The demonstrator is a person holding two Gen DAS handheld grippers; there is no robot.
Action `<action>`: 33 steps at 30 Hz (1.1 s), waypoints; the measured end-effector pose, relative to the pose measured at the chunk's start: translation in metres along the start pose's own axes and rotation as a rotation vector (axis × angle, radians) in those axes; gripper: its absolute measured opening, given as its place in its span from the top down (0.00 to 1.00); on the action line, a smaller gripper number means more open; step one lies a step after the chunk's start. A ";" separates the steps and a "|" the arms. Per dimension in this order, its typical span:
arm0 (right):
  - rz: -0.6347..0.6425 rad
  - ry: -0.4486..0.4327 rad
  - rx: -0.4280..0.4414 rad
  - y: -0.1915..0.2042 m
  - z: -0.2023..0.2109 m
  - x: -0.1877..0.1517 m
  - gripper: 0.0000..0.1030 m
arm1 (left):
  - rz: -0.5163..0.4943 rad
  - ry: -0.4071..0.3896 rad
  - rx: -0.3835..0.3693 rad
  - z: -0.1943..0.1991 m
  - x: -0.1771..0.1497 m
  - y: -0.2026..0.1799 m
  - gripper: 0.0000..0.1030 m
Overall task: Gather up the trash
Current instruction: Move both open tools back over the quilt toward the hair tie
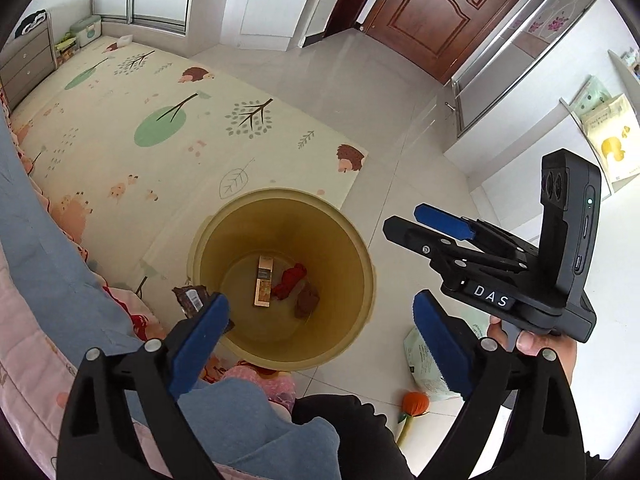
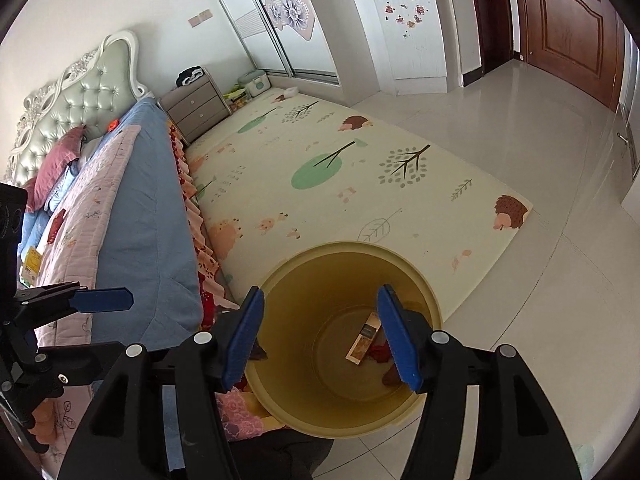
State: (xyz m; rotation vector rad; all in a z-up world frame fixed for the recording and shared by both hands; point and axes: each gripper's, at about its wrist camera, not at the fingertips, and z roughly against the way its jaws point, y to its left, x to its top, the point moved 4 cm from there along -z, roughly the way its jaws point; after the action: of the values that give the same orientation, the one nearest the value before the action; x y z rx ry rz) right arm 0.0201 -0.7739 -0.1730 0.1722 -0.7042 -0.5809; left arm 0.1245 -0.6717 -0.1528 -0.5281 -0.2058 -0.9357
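Nearest the left wrist camera, the left tongs [image 1: 320,320] stand wide apart, released, above the yellow trash bin [image 1: 362,248]. A dark brown wrapper [image 1: 191,299] with a barcode lies against the outer tip of the left pad [image 1: 200,332], at the bin's rim; whether it clings to the pad or is falling I cannot tell. The right tongs [image 2: 320,336] hang over the same bin, their pads apart with nothing pressed between them, so they too are released. A hand [image 1: 524,340] holds the right device from below. At the bottom of the bin lie a tan carton [image 1: 264,282], a red crumpled scrap [image 1: 290,280] and a brown scrap [image 1: 307,300]. The bin stands on the tiled floor [image 1: 400,92] at the corner of a play mat [image 2: 360,184], beside the bed [image 2: 140,200]. Farther off stand a grey drawer chest [image 2: 198,106] and a wooden door [image 1: 436,12].
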 end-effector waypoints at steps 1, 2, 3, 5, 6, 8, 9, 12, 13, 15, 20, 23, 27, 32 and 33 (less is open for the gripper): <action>-0.002 -0.001 0.006 0.000 0.000 0.001 0.44 | -0.007 -0.003 0.002 0.001 0.000 -0.002 0.10; -0.002 -0.002 0.010 0.001 0.001 0.001 0.44 | -0.012 -0.007 0.002 0.002 0.001 -0.004 0.10; 0.000 -0.003 0.013 0.003 0.002 0.002 0.44 | -0.017 -0.009 -0.005 0.003 0.001 -0.005 0.10; 0.008 -0.003 0.014 0.006 0.003 0.002 0.44 | -0.015 -0.016 -0.012 0.005 0.000 -0.005 0.10; 0.013 0.001 0.014 0.008 0.004 0.002 0.44 | -0.010 -0.018 -0.017 0.007 0.000 -0.005 0.10; 0.017 0.003 0.016 0.011 0.004 0.001 0.44 | -0.001 -0.020 -0.027 0.010 -0.002 -0.004 0.10; 0.016 0.003 0.019 0.012 0.005 0.001 0.44 | 0.003 -0.024 -0.029 0.012 -0.003 -0.003 0.10; 0.020 -0.008 0.043 0.019 0.011 0.001 0.44 | 0.005 -0.061 -0.014 0.023 -0.007 -0.002 0.10; 0.026 -0.012 0.047 0.023 0.013 0.001 0.44 | 0.007 -0.079 -0.003 0.028 -0.009 -0.001 0.10; 0.047 -0.025 0.055 0.032 0.018 0.003 0.44 | 0.007 -0.117 0.029 0.041 -0.012 0.002 0.10; 0.116 -0.045 0.094 0.068 0.031 0.004 0.44 | -0.002 -0.213 0.124 0.083 -0.028 0.012 0.10; 0.176 -0.054 0.121 0.099 0.040 0.004 0.44 | 0.009 -0.270 0.176 0.116 -0.043 0.022 0.10; 0.270 -0.059 0.168 0.149 0.050 0.000 0.44 | 0.047 -0.334 0.256 0.162 -0.072 0.041 0.10; 0.392 -0.051 0.248 0.222 0.056 -0.013 0.44 | 0.130 -0.377 0.330 0.214 -0.124 0.080 0.10; 0.417 -0.047 0.267 0.237 0.057 -0.018 0.44 | 0.151 -0.386 0.353 0.225 -0.136 0.089 0.10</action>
State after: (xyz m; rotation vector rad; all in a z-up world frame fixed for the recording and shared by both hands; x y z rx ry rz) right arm 0.0771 -0.5649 -0.0597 0.2517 -0.8344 -0.0913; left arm 0.1296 -0.4162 -0.0442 -0.3851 -0.6578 -0.6246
